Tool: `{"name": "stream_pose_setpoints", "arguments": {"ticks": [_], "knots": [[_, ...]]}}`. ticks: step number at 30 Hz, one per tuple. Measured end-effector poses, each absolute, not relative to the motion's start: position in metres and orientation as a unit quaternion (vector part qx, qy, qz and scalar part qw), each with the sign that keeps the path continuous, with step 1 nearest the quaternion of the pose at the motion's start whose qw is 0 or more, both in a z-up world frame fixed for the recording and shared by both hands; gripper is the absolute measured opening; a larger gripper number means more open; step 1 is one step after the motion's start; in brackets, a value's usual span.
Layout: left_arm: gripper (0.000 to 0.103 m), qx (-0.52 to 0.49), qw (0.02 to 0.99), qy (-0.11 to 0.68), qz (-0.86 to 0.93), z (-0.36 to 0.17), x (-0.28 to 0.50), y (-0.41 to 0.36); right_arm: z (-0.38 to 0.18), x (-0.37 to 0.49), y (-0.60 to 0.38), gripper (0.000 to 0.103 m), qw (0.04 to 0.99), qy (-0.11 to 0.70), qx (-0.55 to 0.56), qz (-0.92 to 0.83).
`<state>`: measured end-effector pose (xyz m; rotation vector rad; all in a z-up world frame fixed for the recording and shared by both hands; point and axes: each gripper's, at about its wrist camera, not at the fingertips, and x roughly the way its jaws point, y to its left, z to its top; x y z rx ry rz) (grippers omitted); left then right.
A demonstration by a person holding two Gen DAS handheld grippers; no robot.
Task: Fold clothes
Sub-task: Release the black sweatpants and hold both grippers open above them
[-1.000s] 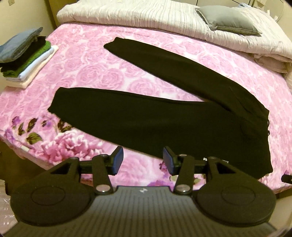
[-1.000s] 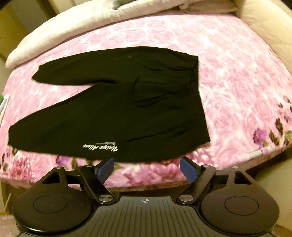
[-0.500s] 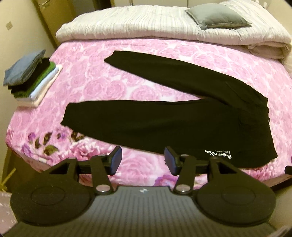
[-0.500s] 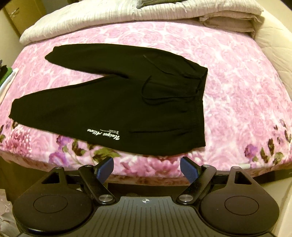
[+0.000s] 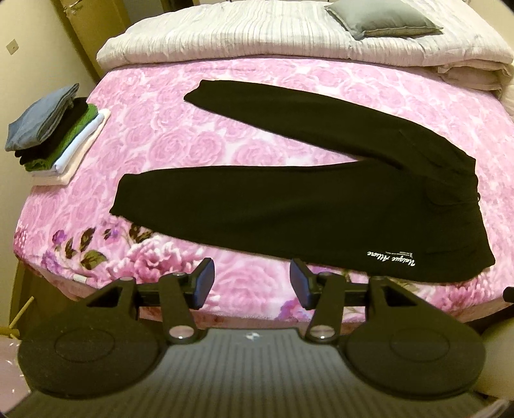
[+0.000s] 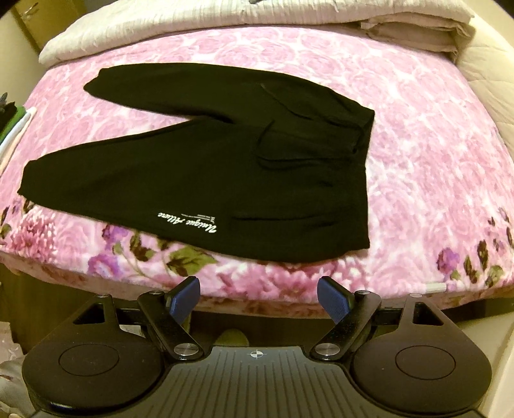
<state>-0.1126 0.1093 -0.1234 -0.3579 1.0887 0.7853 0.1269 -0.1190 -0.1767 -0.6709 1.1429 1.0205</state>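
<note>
Black jogging trousers [image 5: 305, 205] [image 6: 225, 180] lie flat on the pink rose-patterned blanket [image 5: 180, 141] [image 6: 427, 154], legs spread toward the left, waistband at the right, white script lettering near the front edge. My left gripper [image 5: 252, 283] hangs open just off the bed's near edge, below the nearer leg, nothing between its fingers. My right gripper [image 6: 258, 297] is also open and empty, held off the bed's front edge below the hip part of the trousers. Neither gripper touches the cloth.
A stack of folded clothes [image 5: 54, 131], grey on top, then black, green and white, sits at the bed's left edge. A white quilt [image 5: 257, 35] with a grey cushion [image 5: 382, 17] lies along the far side. Bare pink blanket lies right of the waistband.
Both views have pulled back from the bed and rolled, so the trousers look smaller and farther. The left jaws widened slightly. The trousers have not moved.
</note>
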Motion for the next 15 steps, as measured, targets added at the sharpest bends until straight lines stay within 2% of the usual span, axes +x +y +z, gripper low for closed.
{"name": "stream_pose_setpoints", "arguments": {"ticks": [15], "knots": [[0.048, -0.181, 0.76, 0.511, 0.359, -0.137, -0.115, 0.124, -0.177, 0.129, -0.102, 0.083, 0.674, 0.497, -0.309, 0.451]]}}
